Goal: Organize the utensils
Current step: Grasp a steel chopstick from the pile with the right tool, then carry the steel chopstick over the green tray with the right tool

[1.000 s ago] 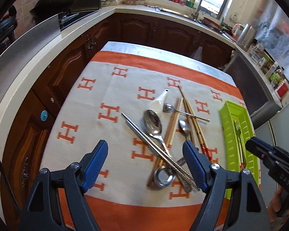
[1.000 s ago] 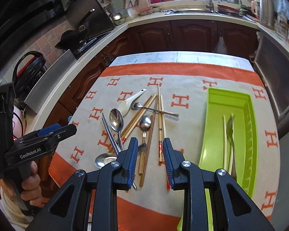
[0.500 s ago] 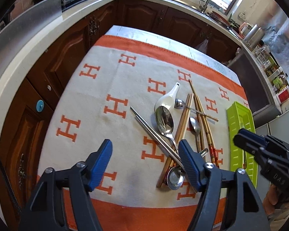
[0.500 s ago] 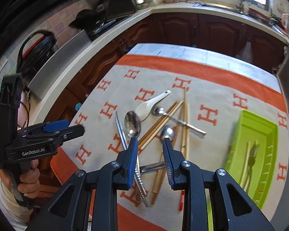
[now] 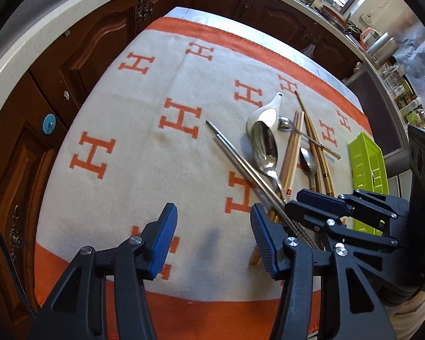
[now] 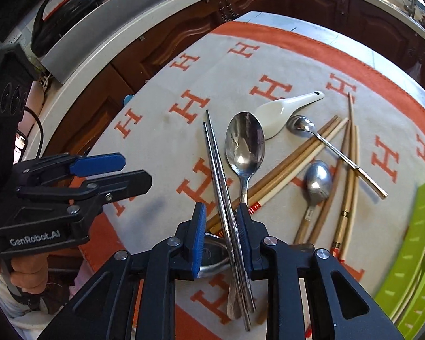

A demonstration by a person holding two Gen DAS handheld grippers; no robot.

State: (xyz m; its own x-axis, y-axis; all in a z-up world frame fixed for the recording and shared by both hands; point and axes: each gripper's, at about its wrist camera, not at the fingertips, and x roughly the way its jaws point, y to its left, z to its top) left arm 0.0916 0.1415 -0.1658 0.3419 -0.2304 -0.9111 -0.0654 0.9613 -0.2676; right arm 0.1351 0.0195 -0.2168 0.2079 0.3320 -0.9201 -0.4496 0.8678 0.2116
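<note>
A pile of utensils lies on the orange-and-cream H-patterned cloth (image 5: 144, 147): a pair of steel chopsticks (image 6: 216, 170), a large steel spoon (image 6: 245, 144), a white ceramic spoon (image 6: 283, 107), two smaller steel spoons (image 6: 317, 181), and several wooden chopsticks (image 6: 294, 158). My right gripper (image 6: 221, 221) straddles the steel chopsticks near their thick ends, jaws a little apart and not clamped. My left gripper (image 5: 212, 235) is open and empty above bare cloth, left of the pile. The steel chopsticks (image 5: 240, 164) and the right gripper (image 5: 325, 212) also show in the left wrist view.
A lime-green tray (image 5: 368, 164) stands at the table's right side; it shows in the right wrist view (image 6: 416, 255) with a fork inside. Dark wooden cabinets (image 5: 79, 42) and a pale countertop ring the table. The cloth's near orange border (image 5: 201, 314) marks the front edge.
Both grippers have come down closer to the table. My right gripper has moved left from the wooden chopsticks onto the steel chopsticks, which now lie between its jaws.
</note>
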